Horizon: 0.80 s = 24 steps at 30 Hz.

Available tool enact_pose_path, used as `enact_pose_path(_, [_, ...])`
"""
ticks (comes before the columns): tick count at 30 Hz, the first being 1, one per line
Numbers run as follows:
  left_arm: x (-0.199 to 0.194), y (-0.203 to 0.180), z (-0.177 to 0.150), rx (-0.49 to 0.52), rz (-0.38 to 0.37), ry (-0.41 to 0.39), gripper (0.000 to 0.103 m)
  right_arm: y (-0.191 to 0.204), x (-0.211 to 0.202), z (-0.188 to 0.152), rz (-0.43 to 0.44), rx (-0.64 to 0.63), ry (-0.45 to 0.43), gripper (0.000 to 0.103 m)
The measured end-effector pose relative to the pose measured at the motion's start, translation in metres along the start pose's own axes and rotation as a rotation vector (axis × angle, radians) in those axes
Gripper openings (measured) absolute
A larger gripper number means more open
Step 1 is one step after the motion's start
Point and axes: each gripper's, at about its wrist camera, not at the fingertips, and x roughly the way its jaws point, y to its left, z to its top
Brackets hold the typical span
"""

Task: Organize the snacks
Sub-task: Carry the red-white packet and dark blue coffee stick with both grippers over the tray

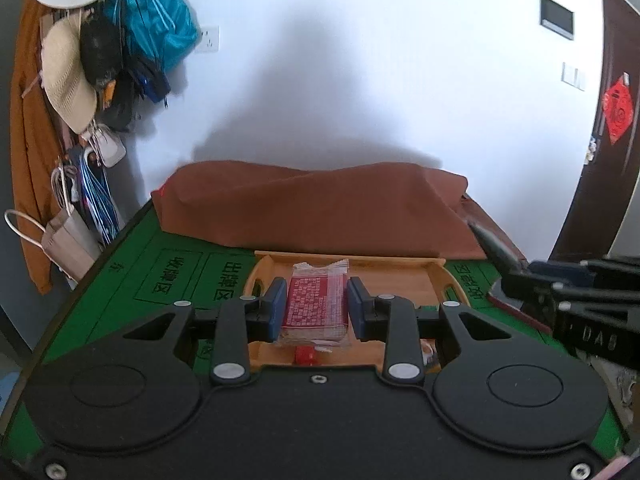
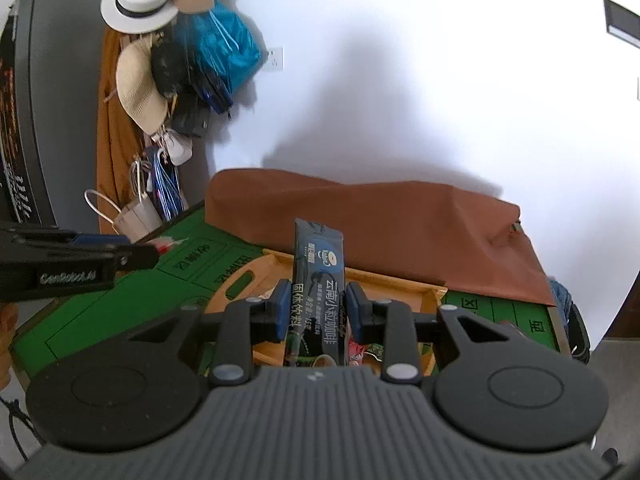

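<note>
My left gripper (image 1: 316,308) is shut on a red-and-white patterned snack packet (image 1: 314,304) and holds it above a wooden tray (image 1: 400,276) on the green table. A small red snack (image 1: 306,355) lies in the tray below the packet. My right gripper (image 2: 318,310) is shut on a long black coffee stick sachet (image 2: 318,280), upright above the same wooden tray (image 2: 400,292). Several small wrapped snacks (image 2: 362,350) lie in the tray under it. The right gripper shows at the right edge of the left wrist view (image 1: 576,292). The left gripper shows at the left of the right wrist view (image 2: 80,260).
A brown cloth-covered heap (image 1: 320,208) lies behind the tray against the white wall. The green mahjong table (image 1: 132,280) has printed boxes. Hats, bags and an orange coat hang on a rack (image 1: 80,80) at the left. A dark door (image 1: 616,120) stands at the right.
</note>
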Motion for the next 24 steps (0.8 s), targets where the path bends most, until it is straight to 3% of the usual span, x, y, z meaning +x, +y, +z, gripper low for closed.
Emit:
enact_pose_path(7, [0.083, 0.002, 0.017, -0.033, 0.03, 0.105, 0.031, -0.018, 0.074, 0.013, -0.012, 0.054, 0.138, 0.036])
enact_pose_path(16, [0.188, -0.007, -0.004, -0.025, 0.061, 0.232, 0.031, -0.036, 0.174, -0.014, -0.047, 0.086, 0.289, 0.036])
enact_pose_path(24, [0.244, -0.008, -0.022, -0.004, 0.082, 0.288, 0.031, -0.039, 0.23, -0.038, -0.078, 0.072, 0.367, 0.037])
